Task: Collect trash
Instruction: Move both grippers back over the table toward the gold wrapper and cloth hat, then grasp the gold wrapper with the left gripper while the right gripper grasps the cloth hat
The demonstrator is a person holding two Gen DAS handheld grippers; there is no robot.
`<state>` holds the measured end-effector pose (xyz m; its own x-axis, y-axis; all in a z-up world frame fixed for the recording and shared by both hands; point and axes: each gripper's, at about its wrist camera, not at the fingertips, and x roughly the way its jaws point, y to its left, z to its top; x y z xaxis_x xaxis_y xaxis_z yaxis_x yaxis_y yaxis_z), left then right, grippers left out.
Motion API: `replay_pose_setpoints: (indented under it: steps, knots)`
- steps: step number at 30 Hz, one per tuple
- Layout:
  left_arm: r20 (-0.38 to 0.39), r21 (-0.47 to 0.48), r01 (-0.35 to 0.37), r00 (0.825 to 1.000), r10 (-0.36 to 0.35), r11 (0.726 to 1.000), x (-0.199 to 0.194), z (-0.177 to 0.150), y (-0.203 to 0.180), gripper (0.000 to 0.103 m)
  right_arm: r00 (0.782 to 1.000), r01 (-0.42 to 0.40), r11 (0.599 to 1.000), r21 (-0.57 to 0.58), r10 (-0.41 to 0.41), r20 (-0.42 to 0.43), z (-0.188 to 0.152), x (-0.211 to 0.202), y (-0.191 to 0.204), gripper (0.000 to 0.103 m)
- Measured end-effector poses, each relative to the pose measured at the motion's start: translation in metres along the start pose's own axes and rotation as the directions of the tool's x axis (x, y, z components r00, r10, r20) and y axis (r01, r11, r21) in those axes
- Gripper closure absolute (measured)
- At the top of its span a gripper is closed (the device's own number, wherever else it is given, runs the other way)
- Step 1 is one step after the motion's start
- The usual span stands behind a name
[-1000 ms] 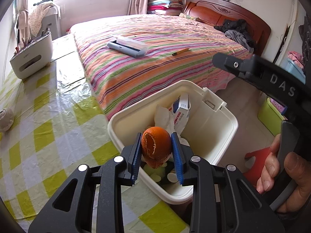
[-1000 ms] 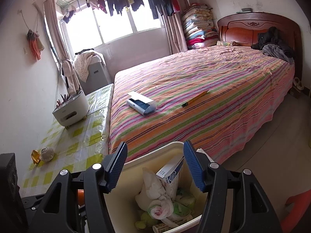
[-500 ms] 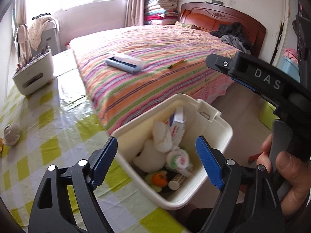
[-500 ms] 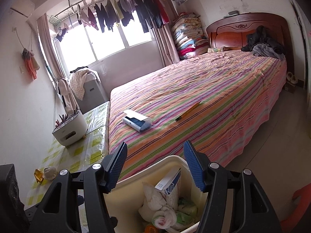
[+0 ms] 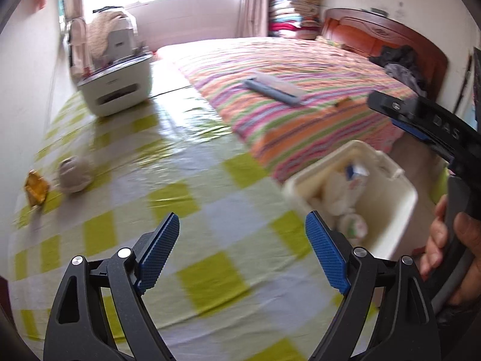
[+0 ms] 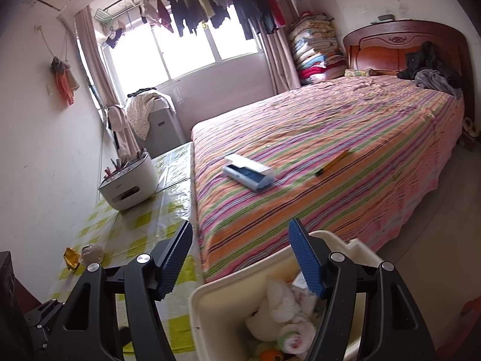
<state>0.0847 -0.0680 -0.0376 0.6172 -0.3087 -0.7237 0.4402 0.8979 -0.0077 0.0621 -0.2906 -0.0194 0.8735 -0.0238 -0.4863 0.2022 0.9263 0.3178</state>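
Note:
A cream trash bin (image 5: 399, 201) stands at the table's right edge, holding tissues and a small carton; it also shows in the right wrist view (image 6: 210, 310), with an orange peel (image 6: 269, 353) inside. My left gripper (image 5: 242, 252) is open and empty over the checked tablecloth (image 5: 192, 207). A yellow wrapper (image 5: 36, 186) and a crumpled grey wad (image 5: 73, 174) lie at the table's left; both also show in the right wrist view, the wrapper (image 6: 70, 257) beside the wad (image 6: 91, 252). My right gripper (image 6: 240, 258) is open and empty above the bin.
A white desktop organizer (image 5: 115, 85) stands at the table's far end. A bed with a striped cover (image 6: 330, 156) runs along the table's right side, with a blue-grey case (image 6: 249, 173) and a pencil (image 6: 332, 165) on it. The view is motion-blurred.
My left gripper opened and dropped the orange peel into the bin, then swung left over the tablecloth. My right gripper rose slightly above the bin.

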Motion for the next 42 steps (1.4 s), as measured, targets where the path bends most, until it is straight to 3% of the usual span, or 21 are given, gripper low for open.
replay_pose_setpoints:
  steps: [9,15,17,22,24,31,33,34,35,39,40,42]
  knots:
    - [0.036,-0.184,-0.129,0.99,0.138,0.974,-0.015,0.014,0.117,0.018,0.994,-0.075,0.996,-0.049,0.071,-0.079,-0.014,0.029,0.054,0.037]
    - [0.022,-0.34,-0.222,0.969,0.244,0.914,-0.024,0.022,0.214,0.018,0.985,-0.132,0.988,-0.074,0.122,-0.126,-0.027,0.048,0.09,0.037]
    - [-0.007,-0.366,-0.279,0.955,0.297,0.888,-0.021,0.022,0.242,0.018,0.981,-0.145,0.986,-0.081,0.133,-0.139,-0.03,0.052,0.099,0.037]
    - [-0.038,-0.417,-0.254,0.964,0.263,0.873,-0.004,0.023,0.292,0.018,0.973,-0.171,0.981,-0.091,0.154,-0.171,-0.038,0.064,0.119,0.037]
    - [-0.066,-0.444,-0.281,0.957,0.282,0.851,0.004,0.023,0.31,0.018,0.968,-0.184,0.979,-0.09,0.164,-0.188,-0.04,0.069,0.127,0.037]
    - [-0.12,-0.47,-0.31,0.95,0.288,0.827,0.033,0.024,0.349,0.019,0.955,-0.218,0.969,-0.115,0.188,-0.228,-0.051,0.077,0.146,0.037]
    - [-0.126,-0.48,-0.304,0.952,0.278,0.823,0.04,0.022,0.356,0.023,0.952,-0.228,0.966,-0.121,0.195,-0.236,-0.054,0.078,0.152,0.037]
    - [-0.134,-0.485,-0.303,0.953,0.273,0.82,0.044,0.02,0.359,0.031,0.952,-0.23,0.966,-0.122,0.197,-0.236,-0.053,0.078,0.152,0.037]
    - [-0.157,-0.486,-0.304,0.953,0.26,0.819,0.05,0.018,0.363,0.046,0.949,-0.238,0.963,-0.126,0.203,-0.24,-0.055,0.078,0.156,0.037]
    - [-0.192,-0.484,-0.304,0.952,0.239,0.82,0.065,0.012,0.372,0.06,0.942,-0.266,0.953,-0.147,0.225,-0.247,-0.061,0.077,0.165,0.037]
    - [-0.191,-0.489,-0.298,0.954,0.233,0.82,0.066,0.011,0.373,0.072,0.942,-0.269,0.951,-0.152,0.227,-0.247,-0.062,0.078,0.166,0.037]
    - [-0.179,-0.511,-0.283,0.959,0.222,0.812,0.064,0.007,0.376,0.073,0.943,-0.272,0.947,-0.172,0.227,-0.245,-0.064,0.077,0.171,0.037]
